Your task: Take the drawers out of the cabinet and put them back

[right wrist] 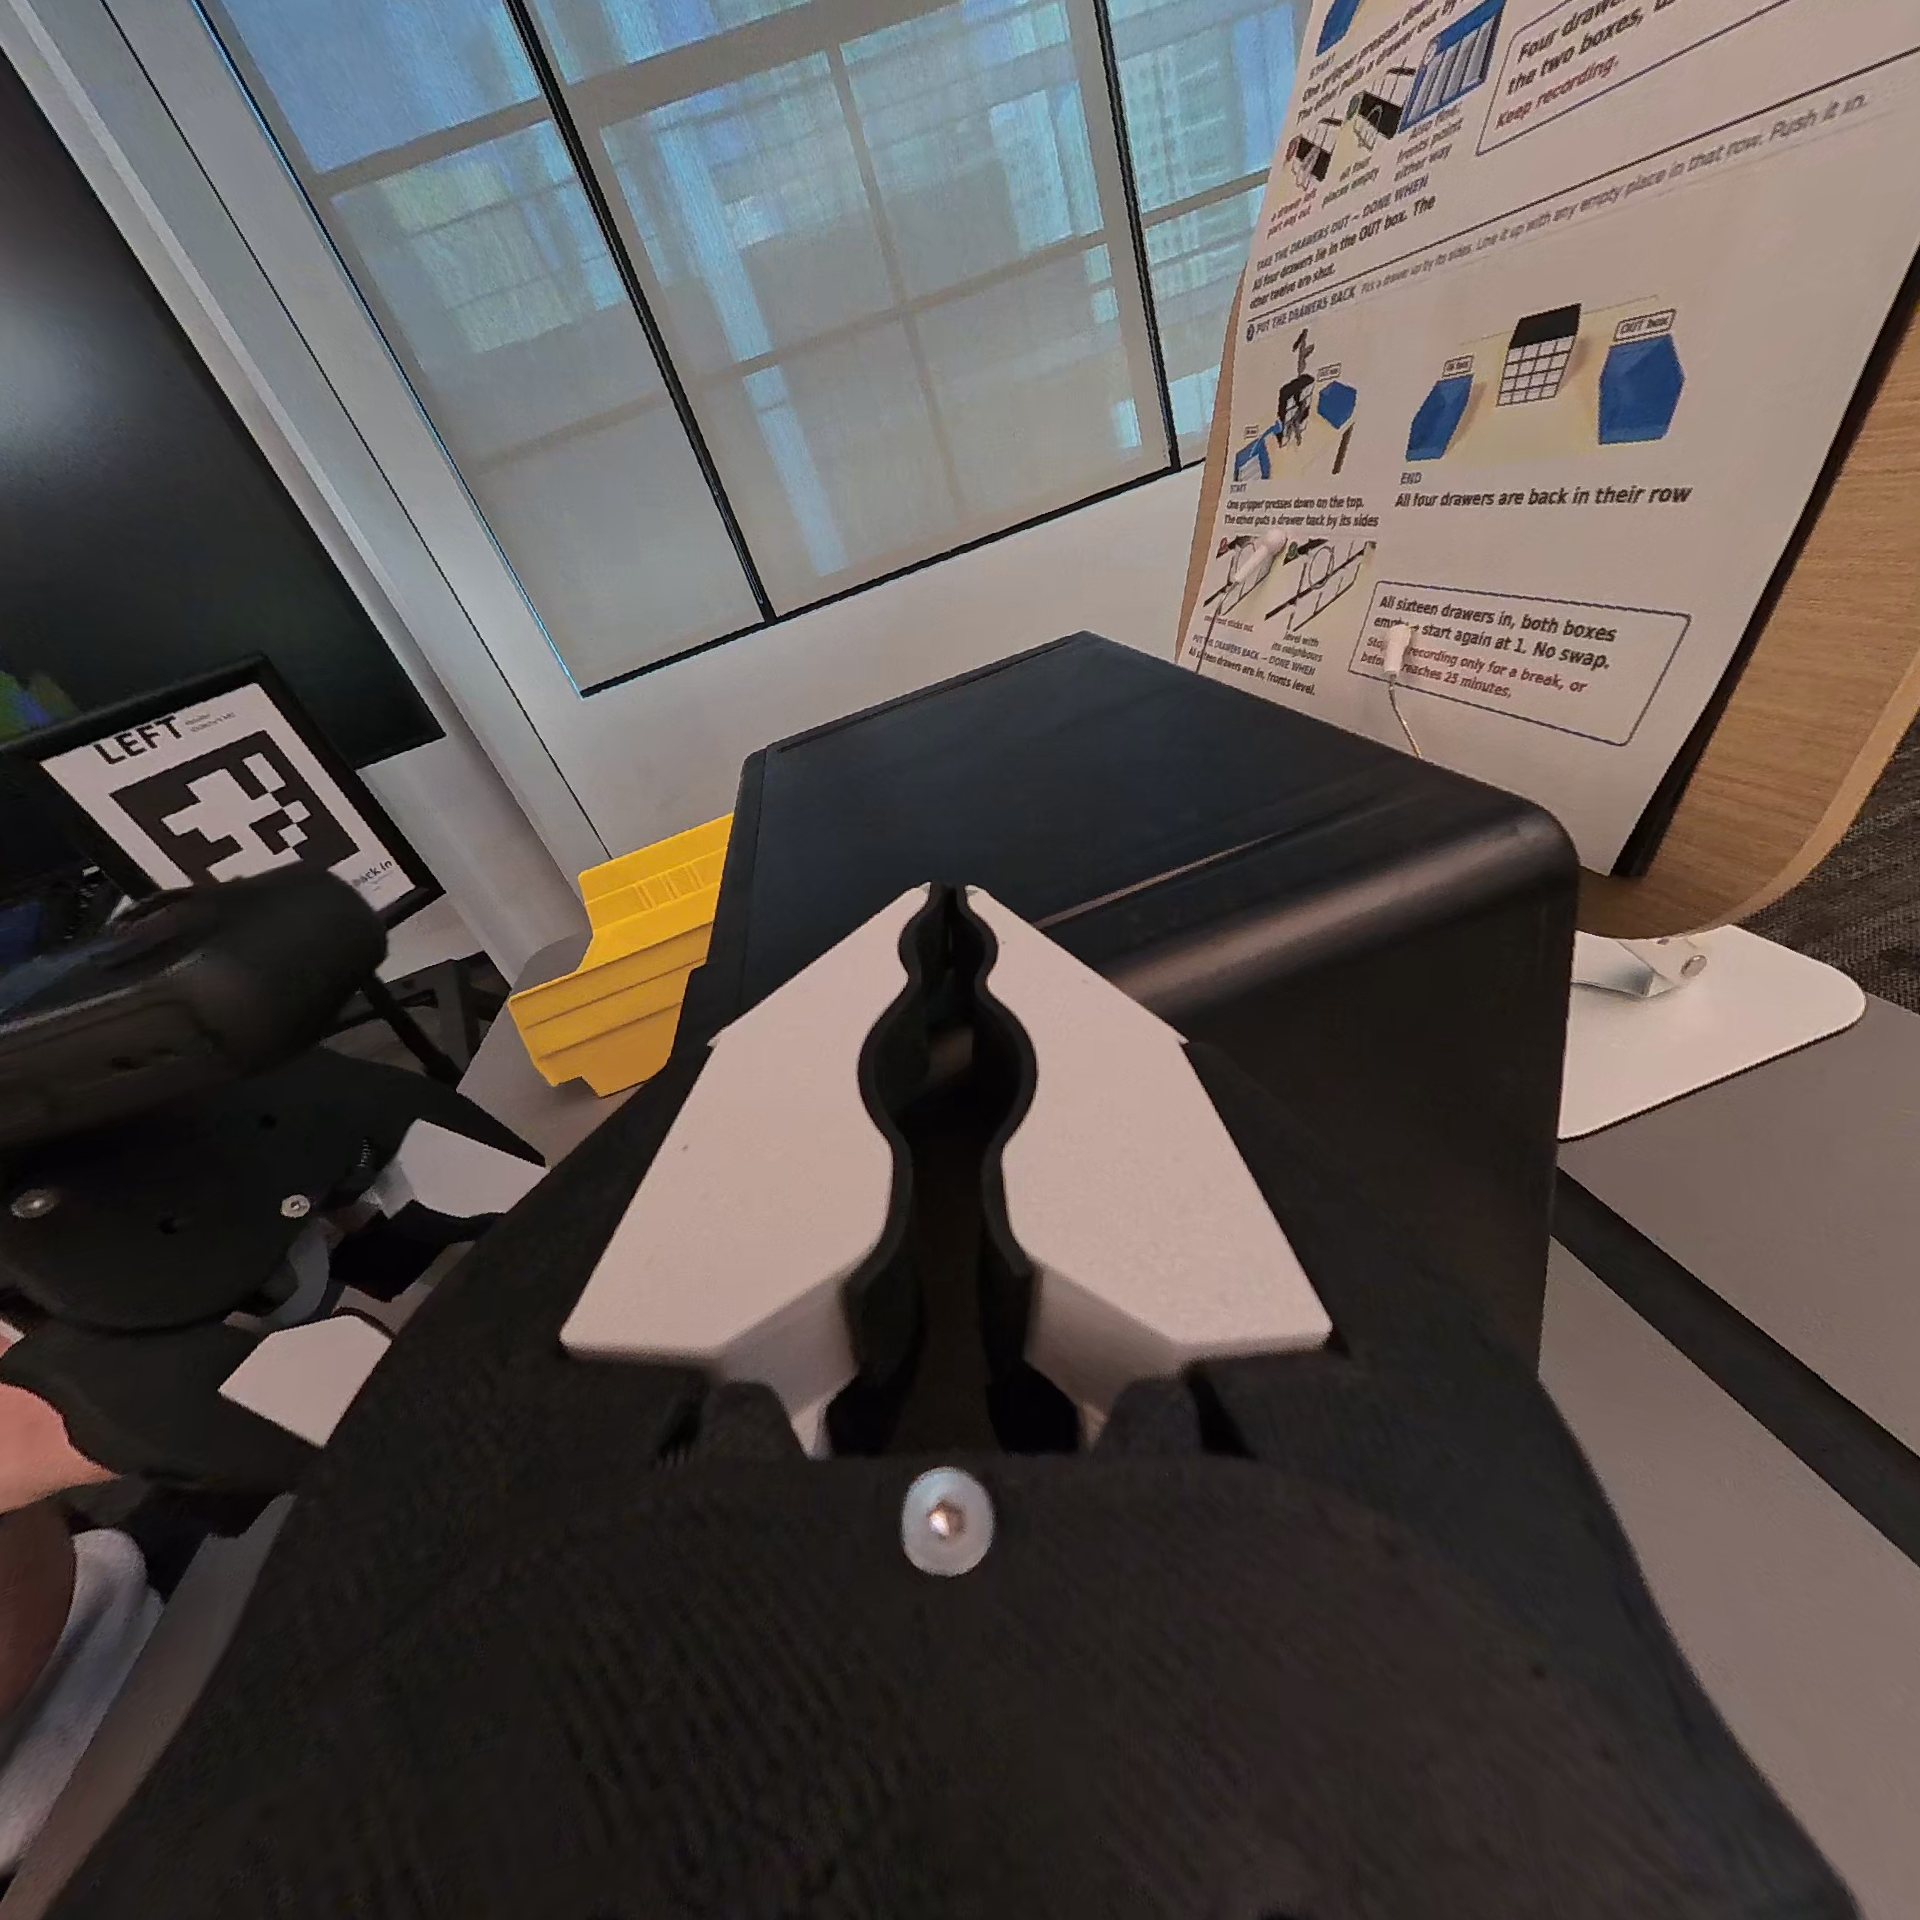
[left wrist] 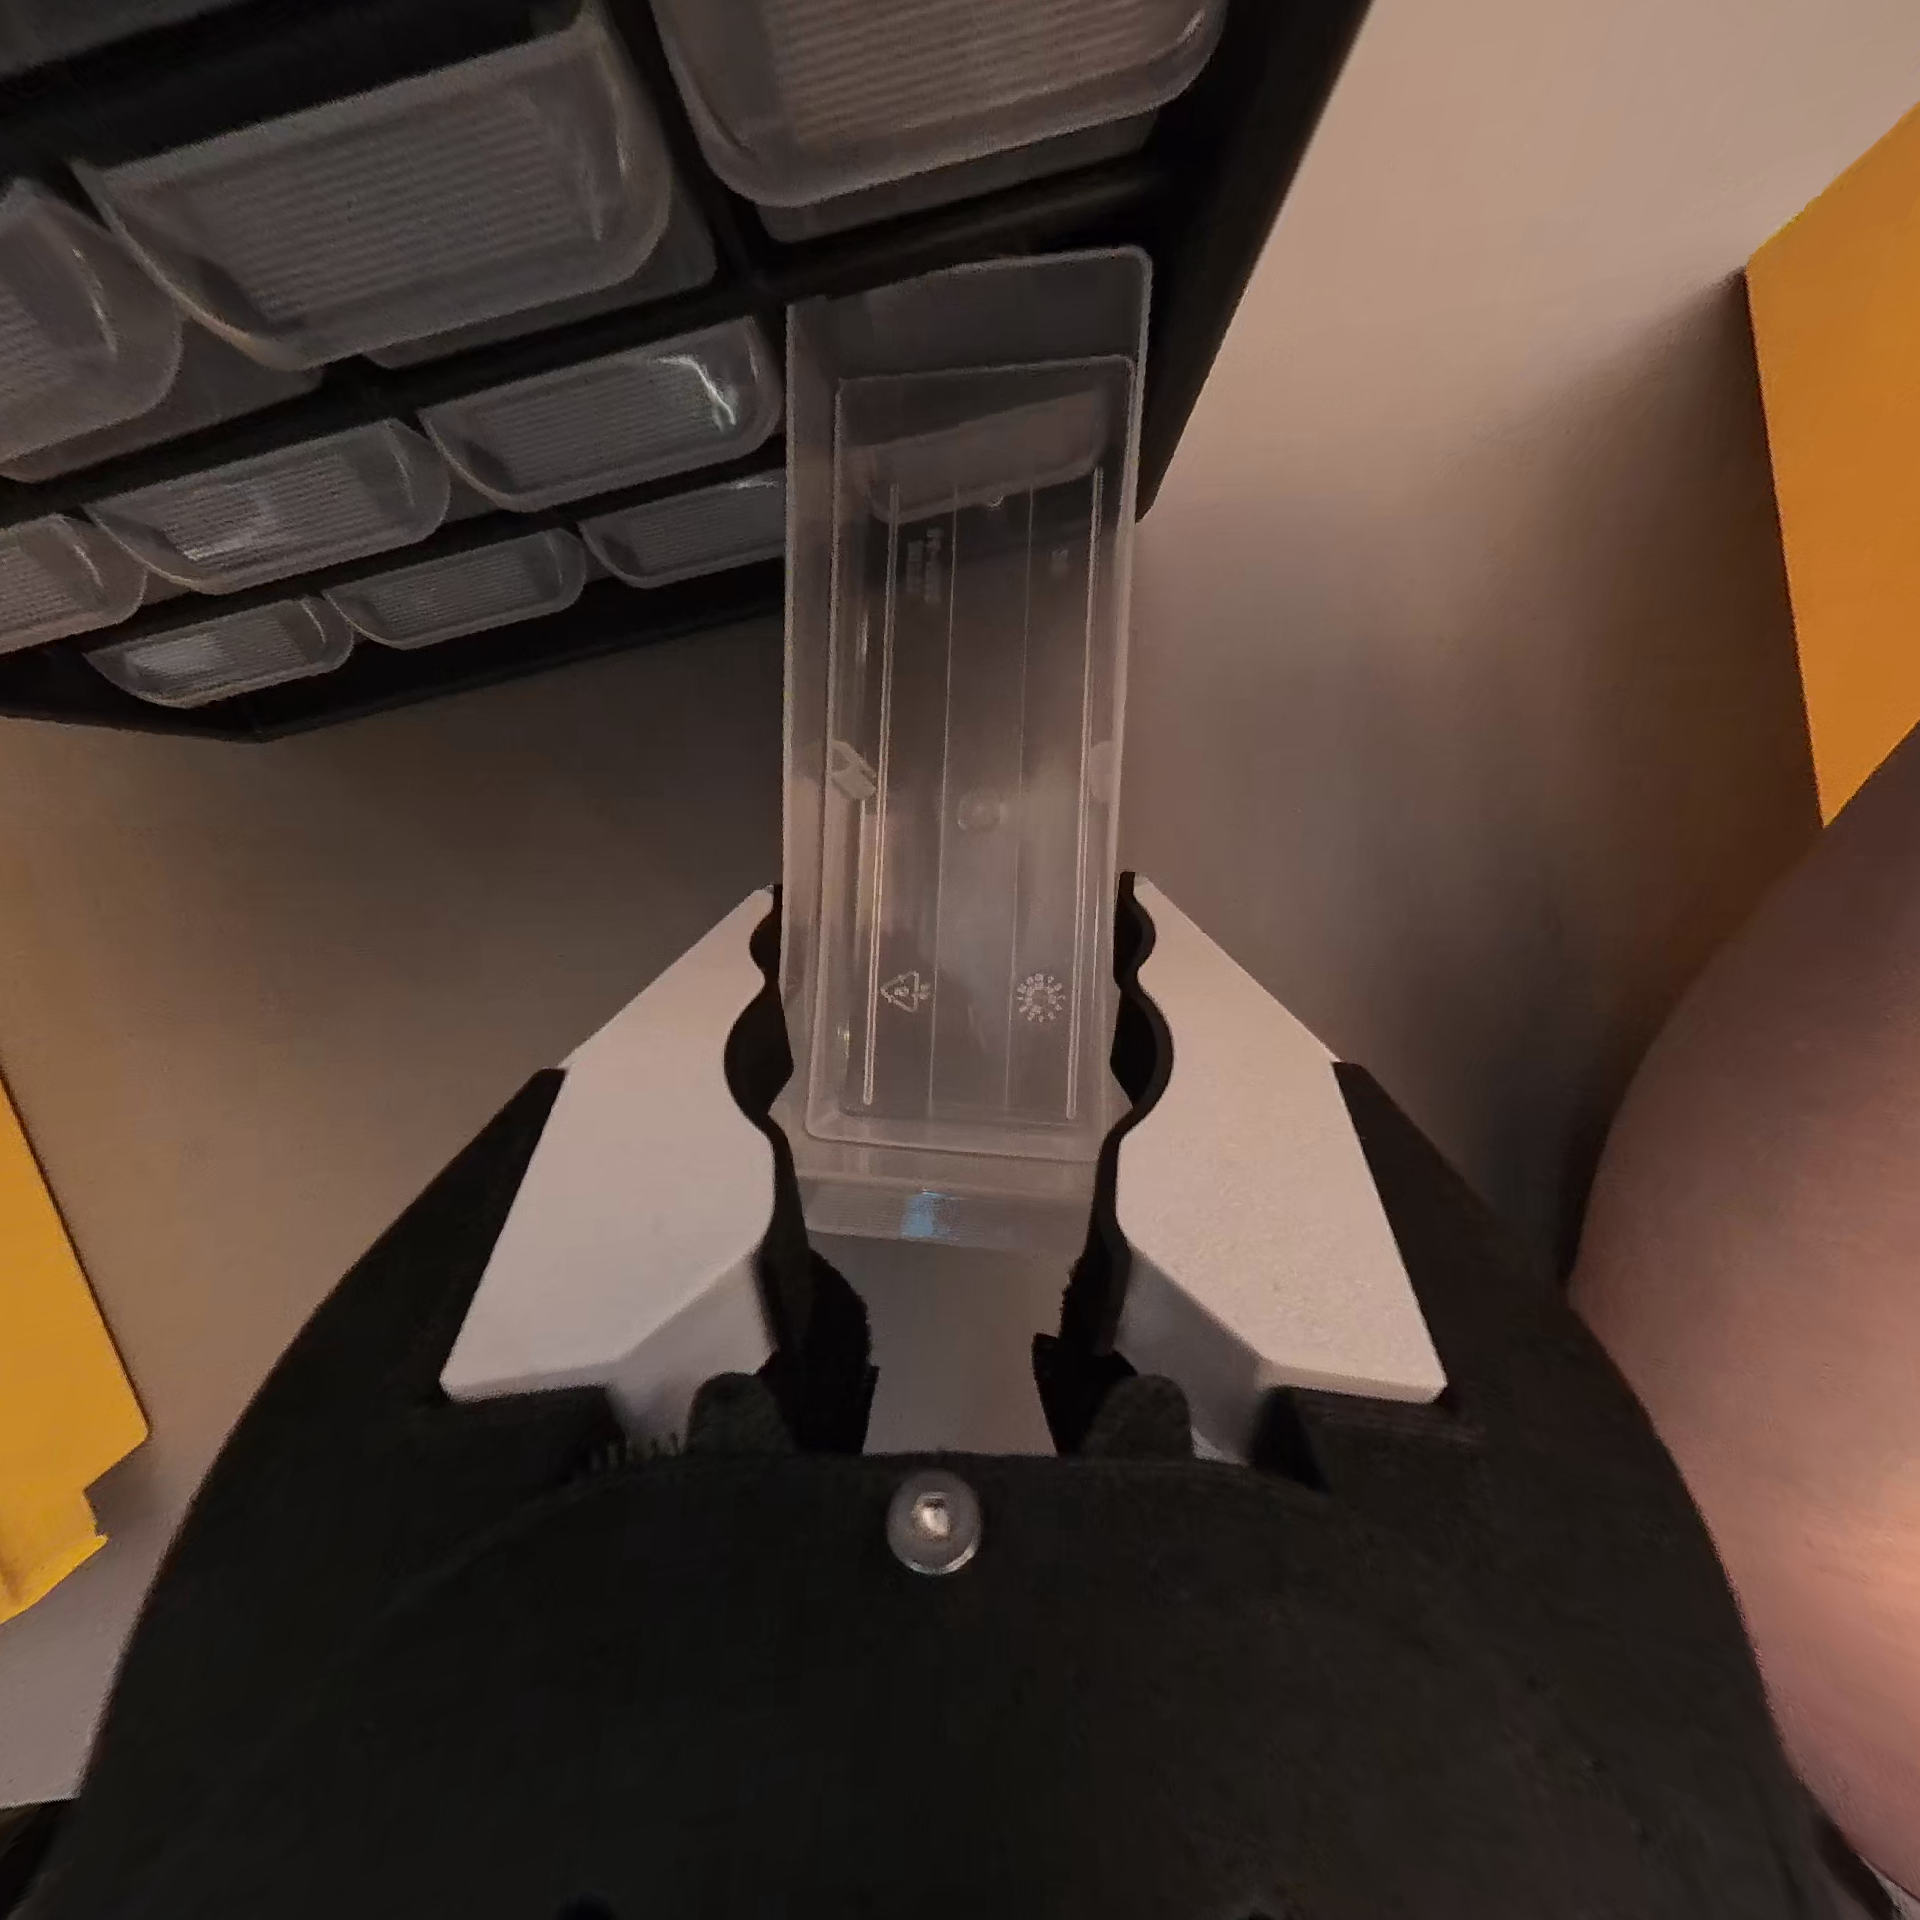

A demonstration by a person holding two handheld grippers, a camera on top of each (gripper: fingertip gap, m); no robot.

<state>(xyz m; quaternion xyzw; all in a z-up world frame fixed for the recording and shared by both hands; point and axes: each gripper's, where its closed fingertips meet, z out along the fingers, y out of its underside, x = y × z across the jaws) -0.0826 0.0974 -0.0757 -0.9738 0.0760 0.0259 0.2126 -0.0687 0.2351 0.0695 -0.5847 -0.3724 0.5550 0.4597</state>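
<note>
Left wrist view: the left claw [left wrist: 951, 997] grips one clear drawer [left wrist: 956, 727] by its sides, far end at the cabinet [left wrist: 1226, 343], apparently at an open slot beside ten seated drawers. Right wrist view: the right claw [right wrist: 951, 904], closed and empty, rests on the cabinet top [right wrist: 1143, 769], probably steadying it.

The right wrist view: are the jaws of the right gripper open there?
No, the right gripper has its jaws shut, tips meeting above the black plastic cabinet, with nothing held between them.
</note>
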